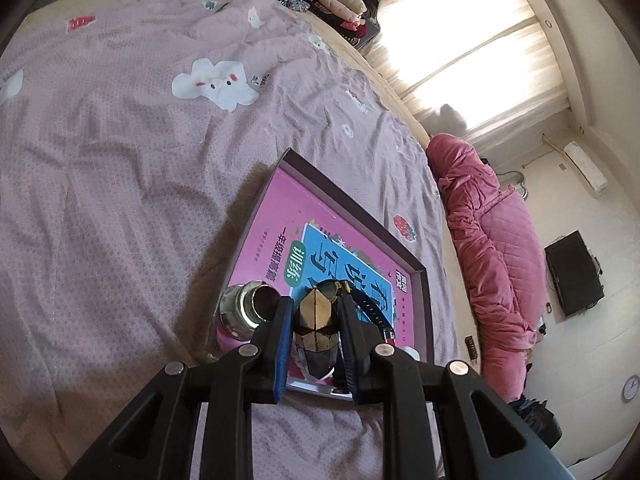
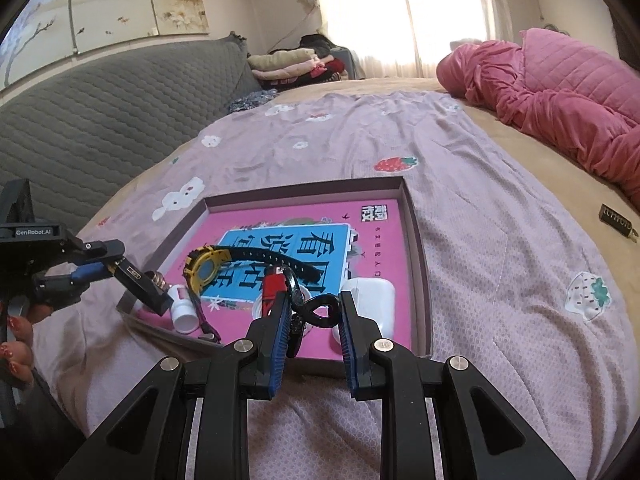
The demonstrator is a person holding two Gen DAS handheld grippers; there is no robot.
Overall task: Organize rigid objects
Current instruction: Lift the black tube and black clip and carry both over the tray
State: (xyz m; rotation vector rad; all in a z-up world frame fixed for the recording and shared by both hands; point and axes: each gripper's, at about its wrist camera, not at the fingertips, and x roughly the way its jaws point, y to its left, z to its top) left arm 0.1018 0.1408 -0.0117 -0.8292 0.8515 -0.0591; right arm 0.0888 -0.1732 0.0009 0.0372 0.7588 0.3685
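The left gripper (image 1: 316, 320), clamped on a faceted box (image 1: 314, 332) at lower centre, can drop it beside the tray (image 1: 424, 276) if it tilts, while the right gripper (image 2: 314, 320) stands nearly together around a black loop (image 2: 320, 312), contact unclear.

Left gripper (image 1: 315, 312): matte black plastic frame, two forked arms with triangular cut-outs, round silver screw heads at the pivots, blue ribbed pads lining the jaws. Right gripper (image 2: 313, 308): same build, same blue pads and silver screws. Seen from the right wrist, the left unit's black body carries white "GenRobot.AI" lettering. Hand (image 2: 18, 340) at far left: red-painted nails.
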